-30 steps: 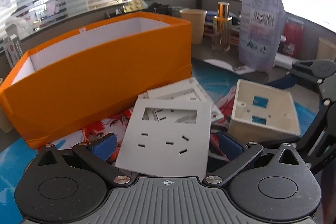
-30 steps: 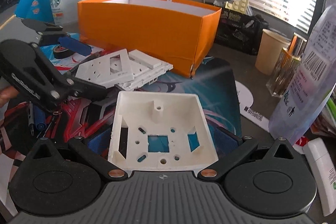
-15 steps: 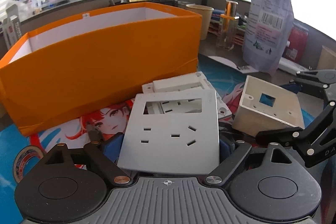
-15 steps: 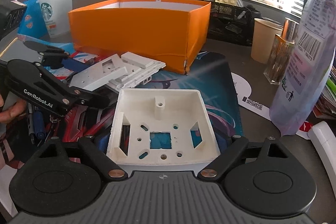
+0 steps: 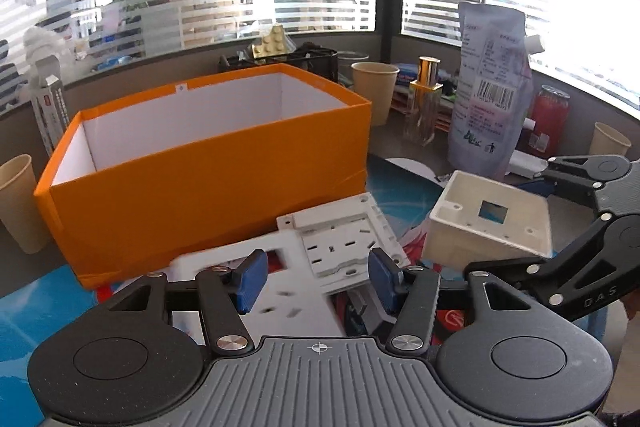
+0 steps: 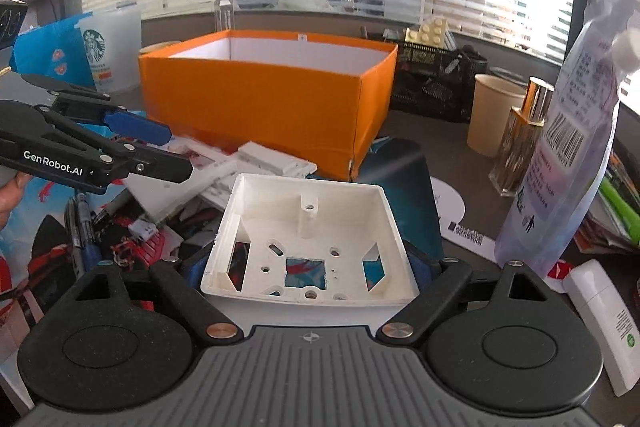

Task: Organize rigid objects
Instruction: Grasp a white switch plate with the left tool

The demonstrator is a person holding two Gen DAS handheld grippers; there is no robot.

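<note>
Left gripper (image 5: 318, 277): jaws spread, nothing held; blurred white faceplate (image 5: 256, 297) below, just beside orange box (image 5: 208, 187). Right gripper (image 6: 310, 267): pinched on white junction box (image 6: 308, 247), near bench middle. Risk: box's smooth slanted walls judged likely to slip, dropping onto plate pile.

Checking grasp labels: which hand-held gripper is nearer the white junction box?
Right. The right hand-held gripper has the white junction box between its fingers. The left hand-held gripper is open over the flat socket plates, beside the box.
</note>
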